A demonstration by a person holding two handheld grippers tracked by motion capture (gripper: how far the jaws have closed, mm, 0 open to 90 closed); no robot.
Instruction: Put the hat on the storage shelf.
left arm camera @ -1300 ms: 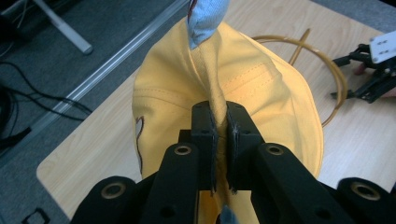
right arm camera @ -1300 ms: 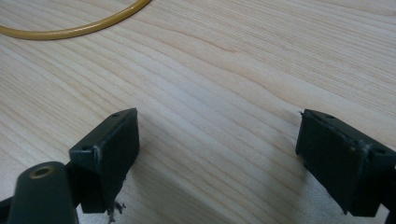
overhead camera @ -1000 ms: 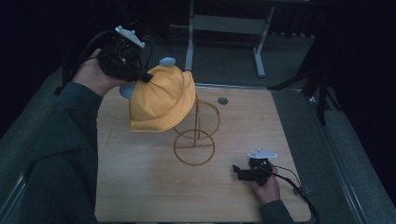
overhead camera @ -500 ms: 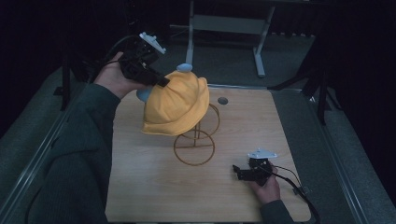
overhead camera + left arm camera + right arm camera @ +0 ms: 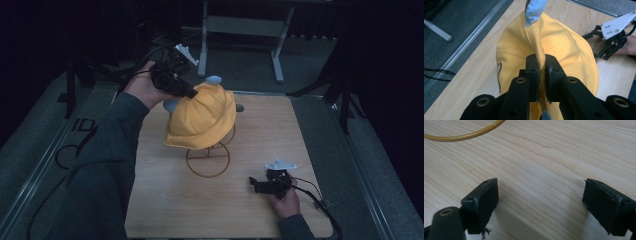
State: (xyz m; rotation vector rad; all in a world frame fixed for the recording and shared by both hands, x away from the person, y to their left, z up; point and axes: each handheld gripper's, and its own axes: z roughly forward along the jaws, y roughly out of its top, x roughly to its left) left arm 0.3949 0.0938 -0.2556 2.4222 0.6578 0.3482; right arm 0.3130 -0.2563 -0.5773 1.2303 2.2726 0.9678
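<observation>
A yellow cap with a light blue brim hangs over a gold wire stand at mid-table and hides the stand's top. My left gripper is shut on a pinched fold of the cap's crown at its upper left. In the left gripper view the jaws squeeze that fold of the yellow cap, with the blue brim beyond. My right gripper rests on the table at the front right, open, pointing left. The right gripper has bare wood between its pads, and the stand's ring lies ahead.
A small dark round disc lies on the wooden table behind the cap. A grey metal frame stands beyond the far edge. Cables lie on the floor at the left. A cable trails from the right gripper.
My left hand has carried the cap to the right and a little down, so it now hangs over the wire stand. The right gripper has stayed where it was.
</observation>
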